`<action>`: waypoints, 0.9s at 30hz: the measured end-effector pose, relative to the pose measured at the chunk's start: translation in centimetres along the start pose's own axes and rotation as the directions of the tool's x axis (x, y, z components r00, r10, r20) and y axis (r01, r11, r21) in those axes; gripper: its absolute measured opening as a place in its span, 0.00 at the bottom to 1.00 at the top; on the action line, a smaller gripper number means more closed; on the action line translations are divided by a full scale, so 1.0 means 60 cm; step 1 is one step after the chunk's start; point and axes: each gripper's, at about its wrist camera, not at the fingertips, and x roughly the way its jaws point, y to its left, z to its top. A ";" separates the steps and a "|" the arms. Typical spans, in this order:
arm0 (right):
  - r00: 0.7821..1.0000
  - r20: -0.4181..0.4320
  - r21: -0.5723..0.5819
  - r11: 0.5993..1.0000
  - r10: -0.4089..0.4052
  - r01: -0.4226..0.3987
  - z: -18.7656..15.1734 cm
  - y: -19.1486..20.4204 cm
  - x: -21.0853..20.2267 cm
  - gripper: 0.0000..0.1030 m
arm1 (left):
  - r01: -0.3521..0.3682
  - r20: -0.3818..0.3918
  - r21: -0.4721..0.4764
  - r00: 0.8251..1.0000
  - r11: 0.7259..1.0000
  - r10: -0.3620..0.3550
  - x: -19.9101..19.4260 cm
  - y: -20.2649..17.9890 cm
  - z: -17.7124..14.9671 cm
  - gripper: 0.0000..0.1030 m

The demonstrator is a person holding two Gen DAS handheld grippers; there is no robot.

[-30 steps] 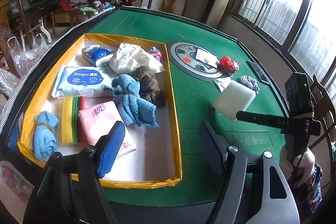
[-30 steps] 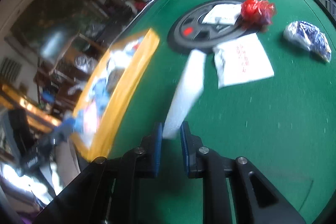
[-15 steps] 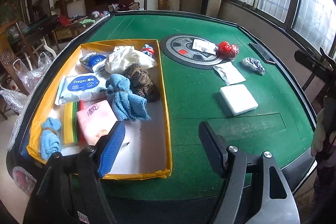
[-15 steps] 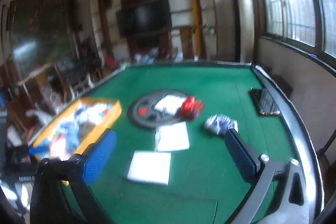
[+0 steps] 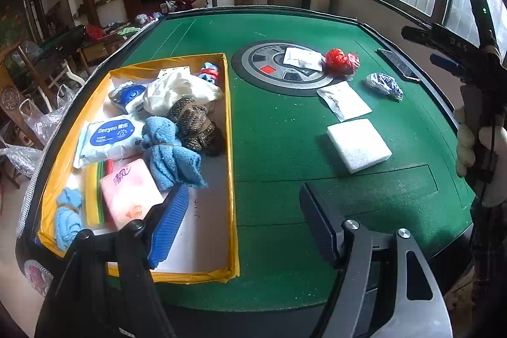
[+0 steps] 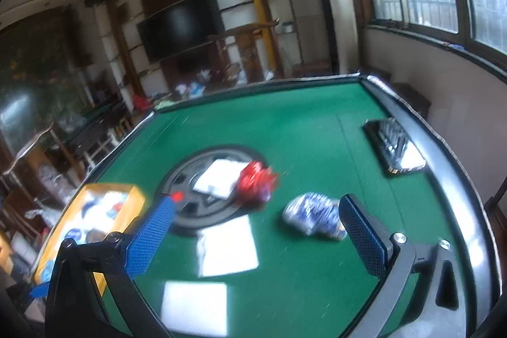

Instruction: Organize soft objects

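A white foam block [image 5: 358,144] lies flat on the green table [image 5: 279,132], free of both grippers; it shows blurred at the bottom of the right wrist view [image 6: 195,308]. My right gripper [image 6: 256,230] is open wide above the table with nothing between its pads. A gloved hand [image 5: 475,141] holds it at the right edge. My left gripper [image 5: 244,220] is open and empty over the near right corner of the yellow-rimmed box [image 5: 229,116]. The box holds blue towels [image 5: 171,154], a brown knit bundle [image 5: 195,125], white cloth and tissue packs.
On the felt lie a flat white packet [image 5: 343,100], a blue-white patterned bundle [image 5: 383,84] and a red bundle [image 5: 340,60]. Another white packet rests on the round dark centre panel [image 5: 253,68]. A dark flat device [image 6: 394,148] sits by the far right rim.
My right gripper opened and let go of the white foam block, which now lies flat on the table. That gripper rose and tilted up. The left view swung slightly.
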 end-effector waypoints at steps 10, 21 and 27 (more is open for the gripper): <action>0.990 -0.014 0.111 0.983 -0.143 0.143 -0.020 -0.104 0.045 0.99 | 0.088 -0.040 0.042 0.995 0.995 -0.087 0.024 -0.065 0.053 0.70; 0.987 -0.037 0.241 0.957 -0.155 0.160 -0.010 -0.173 0.030 0.99 | 0.265 -0.063 0.077 0.963 0.961 -0.261 0.084 -0.154 0.155 0.70; 0.968 -0.025 0.254 0.935 -0.249 0.247 0.005 -0.202 0.018 0.99 | 0.270 -0.023 0.135 0.963 0.953 -0.269 0.172 -0.215 0.245 0.70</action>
